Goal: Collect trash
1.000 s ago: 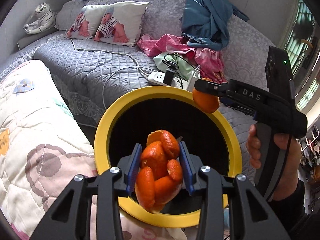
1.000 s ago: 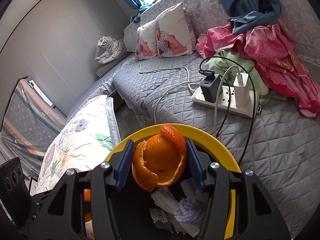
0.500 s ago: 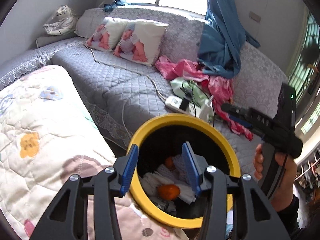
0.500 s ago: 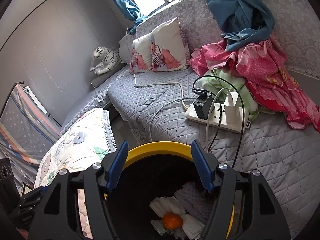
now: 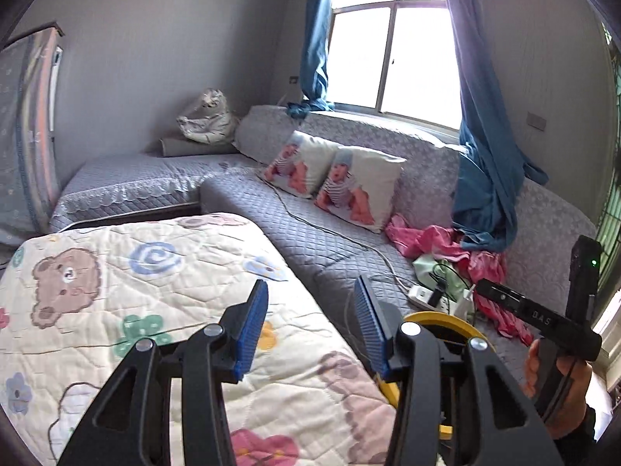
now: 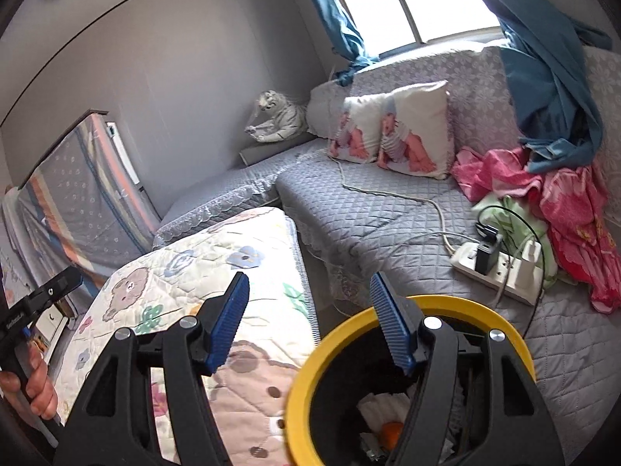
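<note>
My left gripper (image 5: 310,283) is open with nothing between its blue pads, held above the patterned quilt (image 5: 116,291). The yellow-rimmed black bin (image 5: 442,316) sits low to its right, mostly hidden behind the gripper's right finger. My right gripper (image 6: 310,277) is also open and holds nothing; it hangs over the bin's near-left rim (image 6: 306,369). Inside the bin lie a piece of orange peel (image 6: 390,431) and white tissues (image 6: 378,404). Each gripper shows at the edge of the other's view: the right gripper (image 5: 483,287) with a hand (image 5: 555,400), the left gripper (image 6: 71,277) with a hand (image 6: 35,384).
A grey quilted sofa (image 6: 388,213) runs behind the bin. On it are a white power strip with chargers and cables (image 6: 500,268), pink and green clothes (image 6: 562,202) and two printed pillows (image 6: 399,132). A plush tiger (image 6: 277,116) sits in the corner.
Both grippers opened and dropped their orange peels into the bin. Both then rose and swung left, so the bin has slid down and right in both views.
</note>
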A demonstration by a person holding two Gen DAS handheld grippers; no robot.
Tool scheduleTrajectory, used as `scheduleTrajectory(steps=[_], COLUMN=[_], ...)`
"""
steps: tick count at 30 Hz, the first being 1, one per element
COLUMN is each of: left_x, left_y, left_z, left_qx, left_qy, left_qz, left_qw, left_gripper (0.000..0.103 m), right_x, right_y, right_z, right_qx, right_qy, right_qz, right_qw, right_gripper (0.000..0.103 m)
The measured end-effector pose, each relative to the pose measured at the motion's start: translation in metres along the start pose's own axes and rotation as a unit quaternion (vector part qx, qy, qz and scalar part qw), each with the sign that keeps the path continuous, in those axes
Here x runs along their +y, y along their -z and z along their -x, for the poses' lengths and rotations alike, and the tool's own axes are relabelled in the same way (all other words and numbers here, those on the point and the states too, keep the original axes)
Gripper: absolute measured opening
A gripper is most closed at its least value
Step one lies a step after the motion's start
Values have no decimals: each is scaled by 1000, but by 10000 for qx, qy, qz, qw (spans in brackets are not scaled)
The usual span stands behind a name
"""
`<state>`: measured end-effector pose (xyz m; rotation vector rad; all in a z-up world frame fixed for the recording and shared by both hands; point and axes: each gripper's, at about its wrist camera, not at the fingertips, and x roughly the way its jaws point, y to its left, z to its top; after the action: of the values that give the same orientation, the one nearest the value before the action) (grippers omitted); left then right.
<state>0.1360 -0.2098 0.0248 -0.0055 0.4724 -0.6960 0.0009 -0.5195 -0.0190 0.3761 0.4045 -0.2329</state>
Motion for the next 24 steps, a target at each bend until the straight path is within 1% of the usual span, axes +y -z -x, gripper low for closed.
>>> scheduleTrajectory(steps=[1, 3, 5, 9, 11, 13, 15, 17, 18, 19, 20, 21, 22, 24], left_x=[10, 30, 51, 97, 111, 117, 122, 124, 125, 125, 126, 128, 129, 129], left_y=[1, 5, 12, 27, 37, 46, 58, 65, 69, 72, 74, 77, 79, 83], left_z=[12, 36, 57, 92, 107, 120, 133, 142, 147, 150, 153, 156, 159, 165], left_qx=[-88, -273, -376, -376, -455, -554, -615, -654, -677, -670, -642, -660, -709, -804], left_qy=[-171, -655, -1022, -1362, -1606, -1829, -1963, -1998, -2022, -2059, -2087, -2085, -2071, -2141], left_qz=[29, 2, 63, 443, 448, 408, 426, 459, 476, 477, 486, 529, 558, 577], left_qw=[9998, 9975, 9940, 9890, 9850, 9807, 9777, 9766, 9758, 9751, 9746, 9744, 9741, 9718], left_gripper=[44, 44, 44, 44, 44, 46, 51, 51, 52, 54, 62, 64, 64, 68], right_x=[15, 41, 66, 112, 134, 151, 163, 172, 177, 184, 189, 193, 196, 205], right_y=[2, 7, 12, 26, 34, 43, 50, 57, 60, 65, 69, 71, 74, 80], right_z=[1, 2, 4, 9, 11, 14, 16, 17, 18, 20, 22, 23, 25, 29], right_qx=[-27, -48, -104, -184, -221, -308, -295, -242, -263, -300, -312, -286, -292, -453], right_qy=[-105, -368, -490, -736, -812, -777, -799, -826, -764, -697, -694, -748, -758, -634], right_qz=[92, 212, 380, 626, 762, 884, 956, 962, 1047, 1158, 1222, 1238, 1259, 1421], right_qw=[9999, 9991, 9980, 9952, 9935, 9926, 9918, 9916, 9912, 9904, 9896, 9891, 9887, 9868], right_gripper=[62, 62, 62, 62, 62, 62, 62, 62, 62, 62, 62, 63, 64, 68])
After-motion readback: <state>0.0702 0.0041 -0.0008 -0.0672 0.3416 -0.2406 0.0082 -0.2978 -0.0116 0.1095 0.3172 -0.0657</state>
